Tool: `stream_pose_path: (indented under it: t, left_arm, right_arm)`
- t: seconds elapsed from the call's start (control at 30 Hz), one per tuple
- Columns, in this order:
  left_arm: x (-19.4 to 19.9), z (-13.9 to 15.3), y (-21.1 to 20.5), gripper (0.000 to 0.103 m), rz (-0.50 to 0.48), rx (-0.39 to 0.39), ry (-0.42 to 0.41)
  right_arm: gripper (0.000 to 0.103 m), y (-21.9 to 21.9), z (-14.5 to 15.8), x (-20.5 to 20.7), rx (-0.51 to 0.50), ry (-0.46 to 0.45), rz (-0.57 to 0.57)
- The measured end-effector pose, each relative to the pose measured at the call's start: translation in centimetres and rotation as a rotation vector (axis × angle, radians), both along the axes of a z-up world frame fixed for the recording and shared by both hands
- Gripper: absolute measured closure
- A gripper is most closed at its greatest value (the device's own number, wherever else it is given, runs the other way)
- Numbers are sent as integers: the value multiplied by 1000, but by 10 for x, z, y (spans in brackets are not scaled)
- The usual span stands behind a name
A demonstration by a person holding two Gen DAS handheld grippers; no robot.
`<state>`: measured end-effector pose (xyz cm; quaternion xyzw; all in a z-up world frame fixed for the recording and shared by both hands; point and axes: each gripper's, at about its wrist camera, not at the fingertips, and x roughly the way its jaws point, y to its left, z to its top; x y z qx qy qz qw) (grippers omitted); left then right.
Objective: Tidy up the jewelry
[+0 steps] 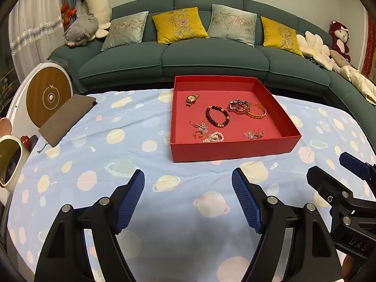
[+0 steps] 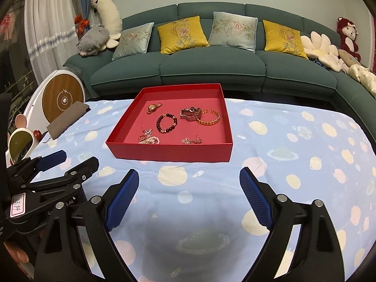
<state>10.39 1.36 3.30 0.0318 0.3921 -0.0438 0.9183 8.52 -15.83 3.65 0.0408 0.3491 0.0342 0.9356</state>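
A red tray (image 1: 232,149) (image 2: 169,153) sits on the blue planet-print cloth. Inside lie a gold watch (image 1: 192,99) (image 2: 154,108), a dark bead bracelet (image 1: 217,116) (image 2: 166,123), a silver chunky bracelet (image 1: 238,107) (image 2: 189,114), an orange-gold bangle (image 1: 256,111) (image 2: 208,118), a pearl piece (image 1: 215,137) (image 2: 151,140) and small earrings (image 1: 253,134) (image 2: 191,140). My left gripper (image 1: 188,196) is open and empty, short of the tray. My right gripper (image 2: 189,193) is open and empty, also short of the tray. Each gripper shows in the other's view: the right (image 1: 347,183), the left (image 2: 56,169).
A brown notebook (image 1: 68,118) (image 2: 68,119) lies at the cloth's left edge. A round mirror (image 1: 9,159) (image 2: 20,146) and a white round appliance (image 1: 48,96) stand left. A green sofa (image 1: 211,56) with cushions runs behind the table.
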Motion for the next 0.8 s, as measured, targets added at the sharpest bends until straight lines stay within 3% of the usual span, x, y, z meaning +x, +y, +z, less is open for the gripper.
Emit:
stream_pose_path:
  t: [0.8]
  left_arm:
    - [1, 1, 1, 29, 54, -11, -2]
  right_arm:
    - [17, 13, -6, 2, -14, 13, 13]
